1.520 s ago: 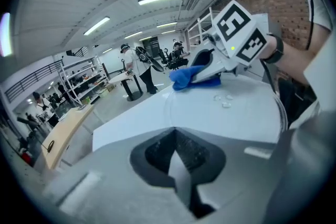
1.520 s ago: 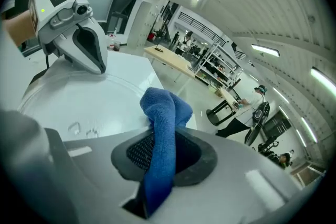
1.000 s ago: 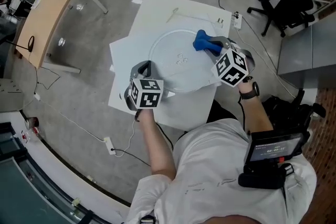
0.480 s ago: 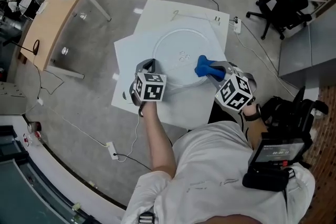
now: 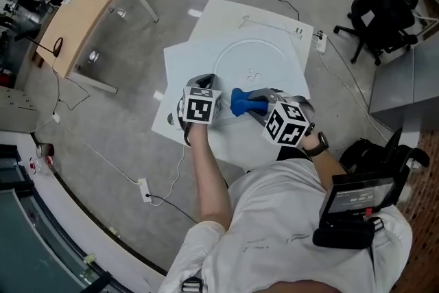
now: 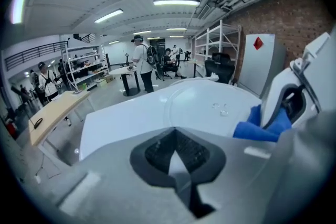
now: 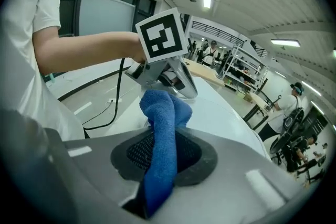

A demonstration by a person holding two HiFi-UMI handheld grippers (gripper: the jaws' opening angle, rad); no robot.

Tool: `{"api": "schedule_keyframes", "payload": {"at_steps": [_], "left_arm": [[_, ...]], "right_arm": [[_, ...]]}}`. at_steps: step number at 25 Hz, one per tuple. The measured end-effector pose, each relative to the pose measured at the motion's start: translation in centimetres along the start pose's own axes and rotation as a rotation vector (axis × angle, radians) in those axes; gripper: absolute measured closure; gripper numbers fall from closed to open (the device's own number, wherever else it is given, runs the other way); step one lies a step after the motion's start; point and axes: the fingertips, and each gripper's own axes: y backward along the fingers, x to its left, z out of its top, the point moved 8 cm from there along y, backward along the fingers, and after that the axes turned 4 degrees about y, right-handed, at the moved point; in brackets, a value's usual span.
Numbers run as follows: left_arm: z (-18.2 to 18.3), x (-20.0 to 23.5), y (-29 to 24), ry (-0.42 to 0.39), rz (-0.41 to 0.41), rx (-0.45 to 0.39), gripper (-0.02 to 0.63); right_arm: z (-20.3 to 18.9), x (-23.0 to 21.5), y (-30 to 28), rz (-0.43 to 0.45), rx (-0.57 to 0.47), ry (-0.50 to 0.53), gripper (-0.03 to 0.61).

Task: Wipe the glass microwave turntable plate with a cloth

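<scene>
A white table point(image 5: 223, 20) holds a round glass plate point(image 5: 274, 58). The plate lies flat near the middle of the table, a bit closer to the far right corner.

The left gripper point(image 5: 206, 87) is at the near left side of the plate. Its jaws are pressed close together, and they seem to pinch the thin edge of the plate.

The right gripper point(image 5: 259, 103) is at the near side of the plate. Its jaws squeeze a blue cloth point(image 5: 241, 101). The cloth is bunched up and sticks out past the jaws. The bunched end rests on the near edge of the plate, just beside the left gripper. The two grippers are close to each other along the near edge of the table.

A wooden desk point(image 5: 79, 17) stands on the floor off to the left. A black chair point(image 5: 384, 0) stands off to the right.
</scene>
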Motion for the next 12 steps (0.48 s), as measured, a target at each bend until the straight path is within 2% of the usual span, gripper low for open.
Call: {"api": "schedule_keyframes", "payload": {"at_steps": [5, 9, 12], "left_arm": [[0.1, 0.3, 0.2, 0.042, -0.033, 0.021, 0.612], [0.8, -0.4, 0.6, 0.074, -0.081, 0.035, 0.612], [1.1, -0.1, 0.6, 0.086, -0.08, 0.041, 0.612]], "right_arm": [[1.8, -0.9, -2.0, 0.059, -0.033, 0.061, 0.509], [2.0, -2.8, -3.4, 0.071, -0.056, 0.065, 0.509], [2.3, -4.5, -4.2, 0.078, -0.065, 0.077, 0.509]]}}
